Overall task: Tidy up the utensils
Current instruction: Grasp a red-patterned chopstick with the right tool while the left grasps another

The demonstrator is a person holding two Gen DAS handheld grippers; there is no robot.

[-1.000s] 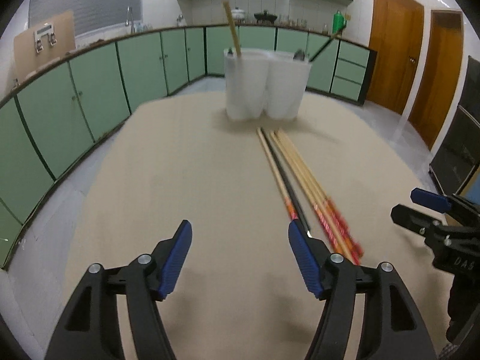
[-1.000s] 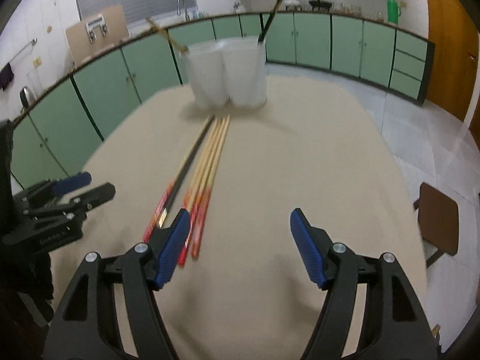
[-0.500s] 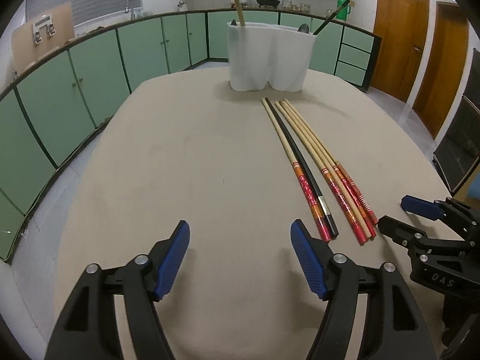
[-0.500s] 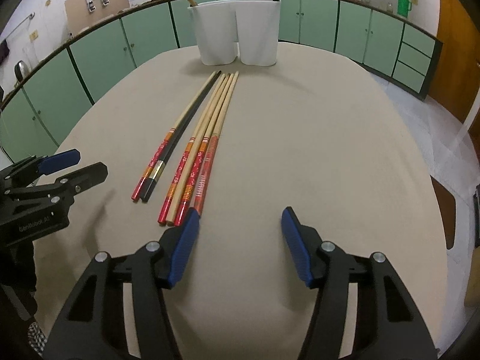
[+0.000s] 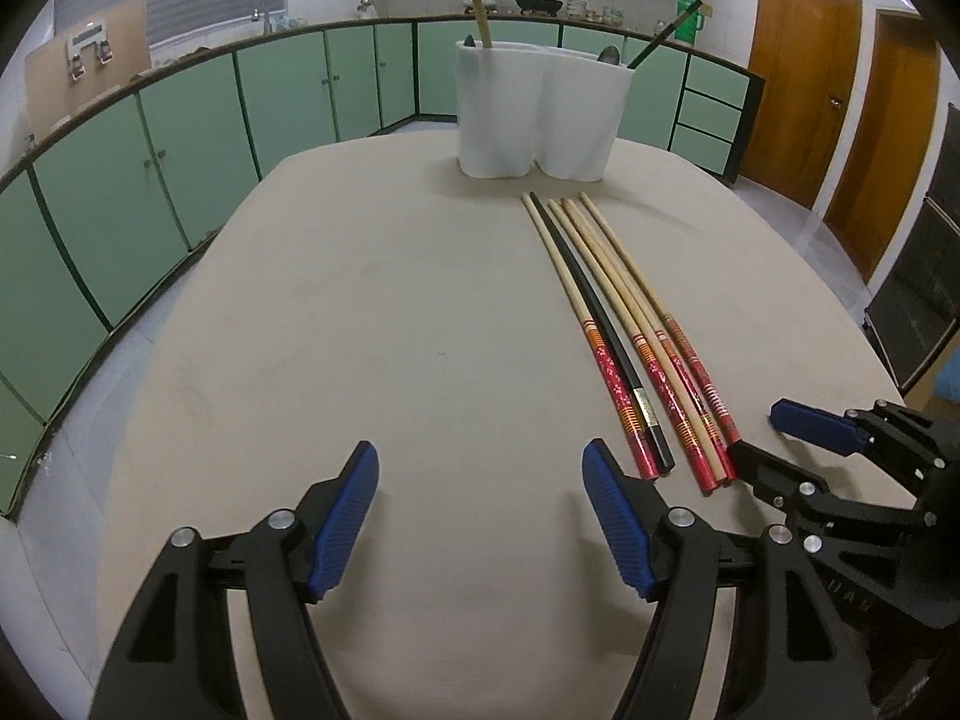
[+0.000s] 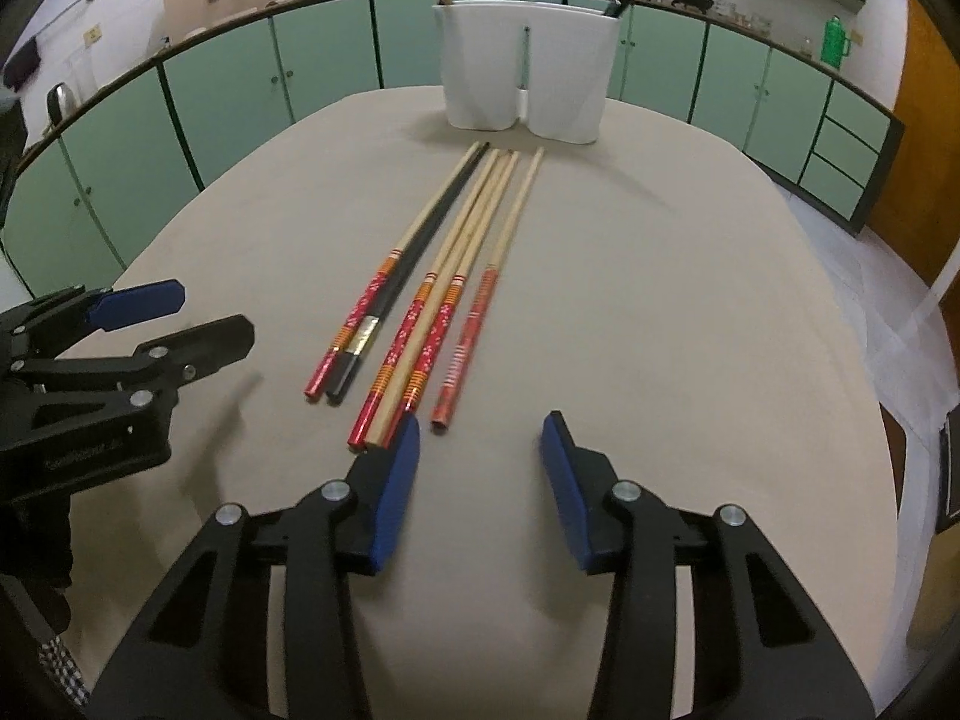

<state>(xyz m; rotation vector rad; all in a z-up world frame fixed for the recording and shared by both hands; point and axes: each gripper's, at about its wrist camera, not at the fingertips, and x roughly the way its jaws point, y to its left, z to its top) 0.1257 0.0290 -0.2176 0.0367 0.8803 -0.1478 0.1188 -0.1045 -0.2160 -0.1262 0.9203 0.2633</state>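
Observation:
Several long chopsticks [image 5: 624, 324] lie side by side on the beige table, wooden with red patterned ends, one black [image 6: 414, 264]. A white two-compartment holder [image 5: 540, 114] stands at the far end, also in the right wrist view [image 6: 528, 78], with a wooden stick and a dark utensil in it. My left gripper [image 5: 480, 516] is open and empty, just left of the chopsticks' red ends. My right gripper [image 6: 480, 480] is open and empty, just behind the red ends, its left pad close to them.
The beige table [image 5: 360, 330] has rounded edges. Green cabinets run around the room. Wooden doors [image 5: 804, 78] stand at the right. Each gripper shows in the other's view, the right gripper [image 5: 840, 468] and the left gripper [image 6: 120, 330].
Both grippers have pulled back and tilted down, so the chopsticks' red ends now lie just in front of them. The right gripper's fingers have narrowed somewhat. The chopsticks have not moved.

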